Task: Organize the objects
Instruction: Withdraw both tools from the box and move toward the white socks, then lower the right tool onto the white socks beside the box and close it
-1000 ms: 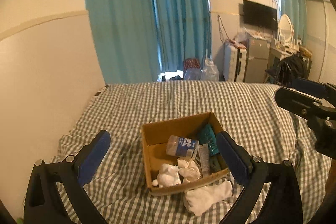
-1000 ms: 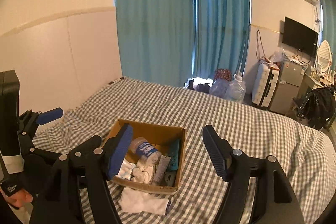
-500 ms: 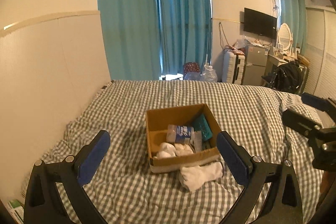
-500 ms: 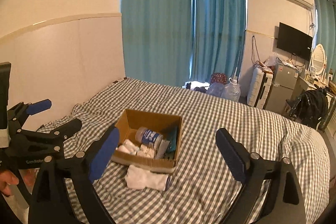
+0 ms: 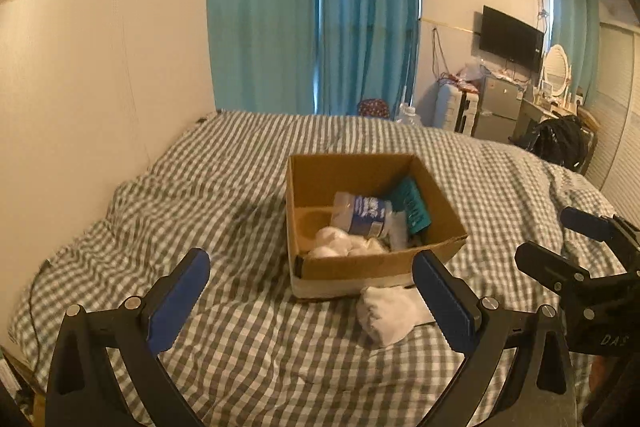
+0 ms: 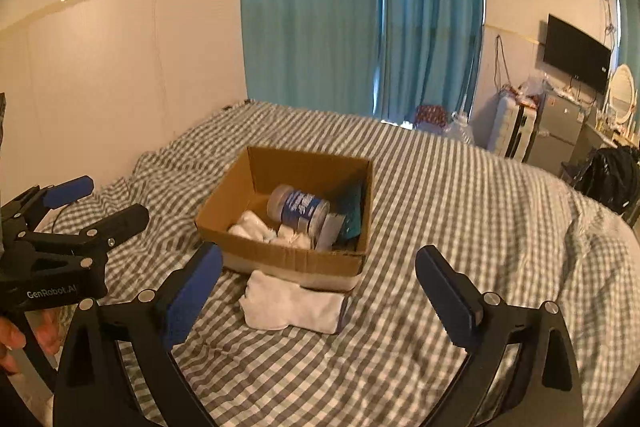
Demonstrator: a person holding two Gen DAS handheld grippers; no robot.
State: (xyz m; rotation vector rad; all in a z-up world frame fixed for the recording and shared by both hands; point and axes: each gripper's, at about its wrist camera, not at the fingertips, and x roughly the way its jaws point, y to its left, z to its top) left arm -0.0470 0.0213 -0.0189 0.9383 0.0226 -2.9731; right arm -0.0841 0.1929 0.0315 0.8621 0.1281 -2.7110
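Note:
An open cardboard box (image 5: 376,267) (image 6: 288,259) sits on the checked bed. Inside lie a bottle with a blue label (image 5: 362,213) (image 6: 300,207), a teal packet (image 5: 412,203) (image 6: 352,207) and white cloth pieces (image 5: 340,243) (image 6: 256,229). A white sock (image 5: 390,315) (image 6: 292,307) lies on the bedding against the box's near side. My left gripper (image 5: 310,263) (image 6: 114,199) is open and empty, short of the box. My right gripper (image 6: 320,255) (image 5: 546,235) hovers above the sock with its jaws opening and nothing between them.
The grey-and-white checked bedspread (image 5: 248,355) is rumpled on the left by a cream wall (image 5: 100,87). Teal curtains (image 5: 312,7) hang beyond the bed. A TV (image 5: 512,39), small fridge (image 5: 500,103), suitcase and black backpack (image 5: 560,143) stand at the far right.
Both grippers have sunk toward the bed, so the box is seen from a lower angle. The right gripper's jaws have spread wider. Box and sock have not moved.

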